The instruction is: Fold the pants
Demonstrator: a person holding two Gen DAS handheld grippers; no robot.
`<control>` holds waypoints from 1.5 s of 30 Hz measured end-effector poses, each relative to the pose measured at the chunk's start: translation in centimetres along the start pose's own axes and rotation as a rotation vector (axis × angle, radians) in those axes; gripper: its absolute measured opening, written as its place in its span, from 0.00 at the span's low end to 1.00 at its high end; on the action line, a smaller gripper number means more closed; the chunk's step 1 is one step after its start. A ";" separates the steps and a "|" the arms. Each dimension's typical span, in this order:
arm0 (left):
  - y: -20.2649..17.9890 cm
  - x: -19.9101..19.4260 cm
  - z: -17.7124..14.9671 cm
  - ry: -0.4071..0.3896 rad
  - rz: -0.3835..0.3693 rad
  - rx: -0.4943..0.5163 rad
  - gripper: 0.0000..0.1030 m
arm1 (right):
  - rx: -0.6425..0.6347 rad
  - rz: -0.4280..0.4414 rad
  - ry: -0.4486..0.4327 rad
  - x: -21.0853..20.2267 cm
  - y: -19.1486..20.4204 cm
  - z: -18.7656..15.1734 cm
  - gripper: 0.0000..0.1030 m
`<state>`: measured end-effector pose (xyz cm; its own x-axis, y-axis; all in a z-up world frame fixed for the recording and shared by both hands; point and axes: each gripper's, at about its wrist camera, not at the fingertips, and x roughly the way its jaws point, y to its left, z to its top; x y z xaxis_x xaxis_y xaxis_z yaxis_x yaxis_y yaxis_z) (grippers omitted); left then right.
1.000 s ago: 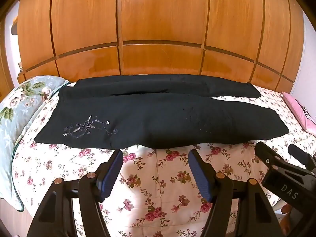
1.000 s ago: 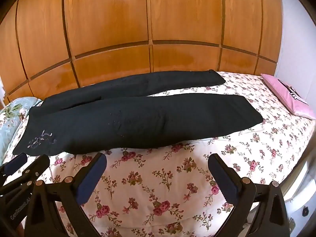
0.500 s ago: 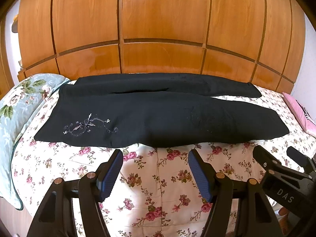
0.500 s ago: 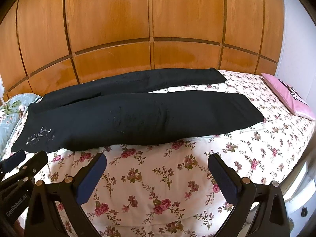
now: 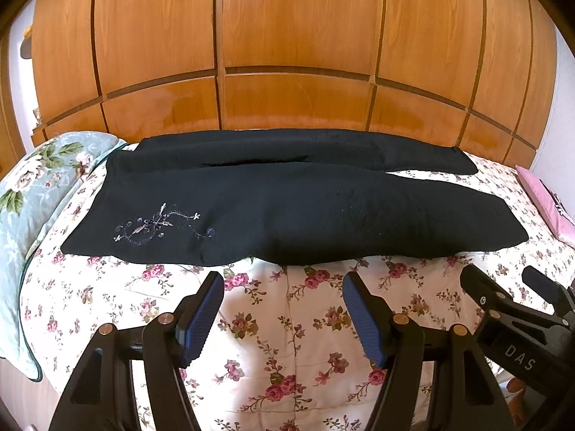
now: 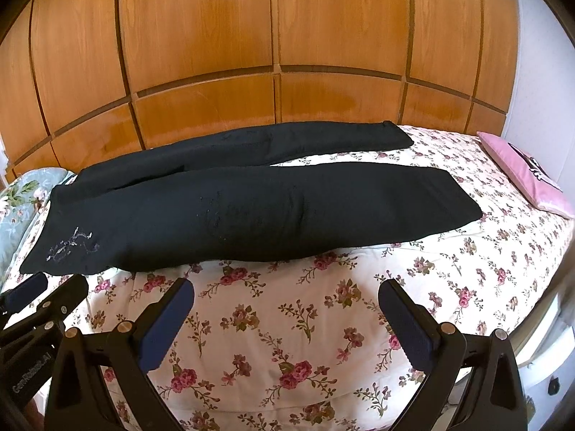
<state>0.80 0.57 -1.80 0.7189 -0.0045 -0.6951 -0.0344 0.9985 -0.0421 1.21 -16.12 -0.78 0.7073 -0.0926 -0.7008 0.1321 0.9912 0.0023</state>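
Both grippers' fingers spread before unfolded pants

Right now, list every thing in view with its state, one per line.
pants: spread flat, unfolded, legs apart at the hems
left gripper: open, empty, short of the pants
right gripper: open, empty, over the bedspread
bedspread: laid flat
pink pillow: lying flat
floral pillow: lying at bed's end

Your pants lie across the middle of the frame on the bedspread, waist at left, legs running right. A pillow sits at the left edge, a cushion at the right edge, wooden panels fill the top.
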 end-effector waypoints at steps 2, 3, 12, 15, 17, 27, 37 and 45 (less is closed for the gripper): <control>0.0 0.1 0.0 0.004 0.001 0.001 0.67 | 0.001 -0.001 0.004 0.1 0.0 -0.1 1.00; 0.0 0.1 -0.1 0.005 0.001 -0.001 0.67 | 0.001 0.000 0.006 0.1 0.0 -0.2 1.00; 0.0 0.3 -0.1 0.015 -0.002 0.000 0.67 | 0.006 0.004 0.004 0.2 0.0 -0.3 1.00; 0.0 0.4 -0.2 0.018 -0.001 -0.001 0.67 | 0.005 0.008 0.007 0.3 0.0 -0.3 1.00; 0.0 0.5 -0.2 0.020 0.000 -0.002 0.67 | 0.005 0.006 0.008 0.3 0.1 -0.3 1.00; 0.1 0.9 -0.2 0.028 0.001 -0.003 0.67 | 0.010 0.015 0.010 0.5 0.1 -0.4 1.00; 1.1 1.7 -0.3 0.043 0.024 -0.025 0.67 | 0.011 -0.018 0.017 1.1 -0.4 -0.3 1.00; 5.7 4.2 -0.8 0.152 -0.246 -0.191 0.67 | 0.140 0.080 0.059 2.8 -5.1 0.6 0.99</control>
<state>3.12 6.23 -5.52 0.6107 -0.2667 -0.7456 -0.0126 0.9382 -0.3459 2.90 -21.48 -2.30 0.6778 -0.0040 -0.7352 0.1756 0.9719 0.1566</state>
